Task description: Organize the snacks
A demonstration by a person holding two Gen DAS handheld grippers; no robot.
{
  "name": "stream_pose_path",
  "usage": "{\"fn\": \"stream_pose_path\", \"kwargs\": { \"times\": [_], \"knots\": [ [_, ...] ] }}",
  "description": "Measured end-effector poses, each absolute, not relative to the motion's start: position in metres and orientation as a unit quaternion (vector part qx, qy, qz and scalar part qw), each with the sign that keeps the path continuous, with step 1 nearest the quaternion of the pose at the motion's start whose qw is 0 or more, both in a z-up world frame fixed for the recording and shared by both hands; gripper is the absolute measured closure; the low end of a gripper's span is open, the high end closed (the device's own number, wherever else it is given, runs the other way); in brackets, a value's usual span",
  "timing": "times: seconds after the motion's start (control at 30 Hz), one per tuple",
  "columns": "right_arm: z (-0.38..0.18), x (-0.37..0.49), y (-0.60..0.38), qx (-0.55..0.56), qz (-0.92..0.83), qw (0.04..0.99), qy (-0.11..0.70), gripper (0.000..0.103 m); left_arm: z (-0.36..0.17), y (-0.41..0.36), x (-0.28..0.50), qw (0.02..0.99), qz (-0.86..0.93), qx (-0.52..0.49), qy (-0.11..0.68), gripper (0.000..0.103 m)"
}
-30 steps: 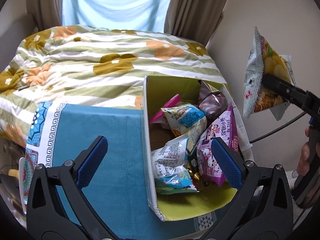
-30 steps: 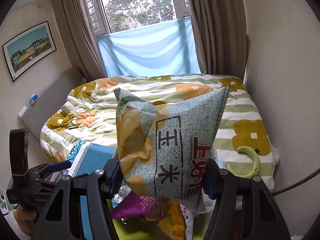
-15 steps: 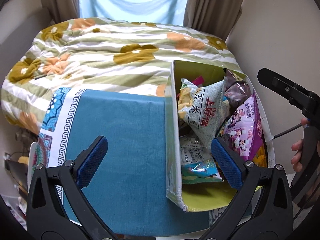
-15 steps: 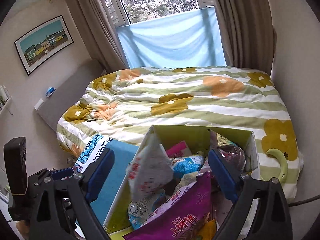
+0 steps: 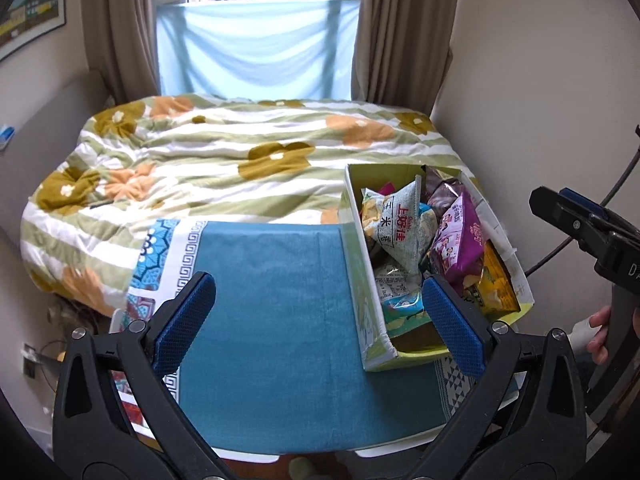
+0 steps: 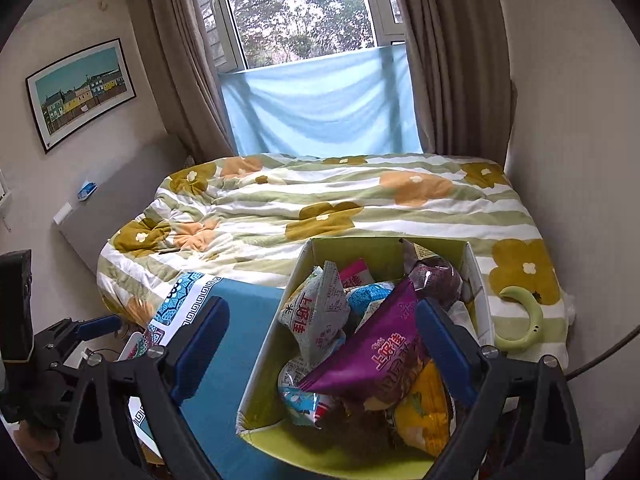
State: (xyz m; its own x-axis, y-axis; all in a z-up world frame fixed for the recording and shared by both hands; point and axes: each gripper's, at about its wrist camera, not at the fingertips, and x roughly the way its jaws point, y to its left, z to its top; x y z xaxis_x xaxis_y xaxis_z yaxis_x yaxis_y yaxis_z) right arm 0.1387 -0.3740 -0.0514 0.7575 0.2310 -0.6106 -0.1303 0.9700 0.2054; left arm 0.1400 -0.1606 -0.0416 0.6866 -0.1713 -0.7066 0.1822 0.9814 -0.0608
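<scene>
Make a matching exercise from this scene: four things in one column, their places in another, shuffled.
1. grey corn snack bag
2. crescent-shaped green item
3. left gripper
4. framed picture

a. on the wall
b. open above the blue cloth
c. in the box, atop other packets
d. on the quilt beside the box

Pairs: 1-c, 2-d, 3-b, 4-a

Small white table point(image 5: 256, 457) in the foreground, covered by a blue cloth point(image 5: 280, 320) with a patterned border; green cardboard box point(image 5: 362, 280) standing on the cloth at its right side, packed with snack bags point(image 5: 404, 228); behind the table and touching its far edge, a bed point(image 5: 224, 184) under a striped quilt with yellow and orange flowers; on the quilt, just right of the box, a pale green crescent-shaped object point(image 6: 524, 322).
</scene>
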Motion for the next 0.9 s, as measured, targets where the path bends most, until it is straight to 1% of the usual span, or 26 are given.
{"fn": "stream_pose_path", "kwargs": {
  "times": [0.23, 0.27, 0.3, 0.33, 0.6, 0.9],
  "knots": [
    [-0.025, 0.057, -0.347, 0.067, 0.036, 0.949, 0.306, 0.01, -0.003, -0.123, 0.063, 0.947, -0.079, 0.024, 0.309, 0.001],
    [-0.024, 0.046, -0.344, 0.066, 0.028, 0.951, 0.302, 0.006, -0.001, -0.119, 0.054, 0.949, -0.076, 0.026, 0.304, 0.001],
    [-0.023, 0.036, -0.34, 0.064, 0.019, 0.952, 0.3, 0.002, 0.001, -0.116, 0.044, 0.95, -0.075, 0.028, 0.302, 0.001],
    [-0.022, 0.027, -0.337, 0.061, 0.011, 0.953, 0.297, 0.0, 0.001, -0.112, 0.036, 0.951, -0.075, 0.029, 0.299, 0.001],
    [-0.023, -0.02, -0.315, 0.045, -0.021, 0.955, 0.293, 0.0, 0.002, -0.098, -0.007, 0.955, -0.071, 0.036, 0.287, 0.001],
    [-0.029, -0.038, -0.307, 0.041, -0.034, 0.952, 0.3, 0.0, -0.002, -0.095, -0.015, 0.954, -0.073, 0.024, 0.29, 0.001]
  ]
}}
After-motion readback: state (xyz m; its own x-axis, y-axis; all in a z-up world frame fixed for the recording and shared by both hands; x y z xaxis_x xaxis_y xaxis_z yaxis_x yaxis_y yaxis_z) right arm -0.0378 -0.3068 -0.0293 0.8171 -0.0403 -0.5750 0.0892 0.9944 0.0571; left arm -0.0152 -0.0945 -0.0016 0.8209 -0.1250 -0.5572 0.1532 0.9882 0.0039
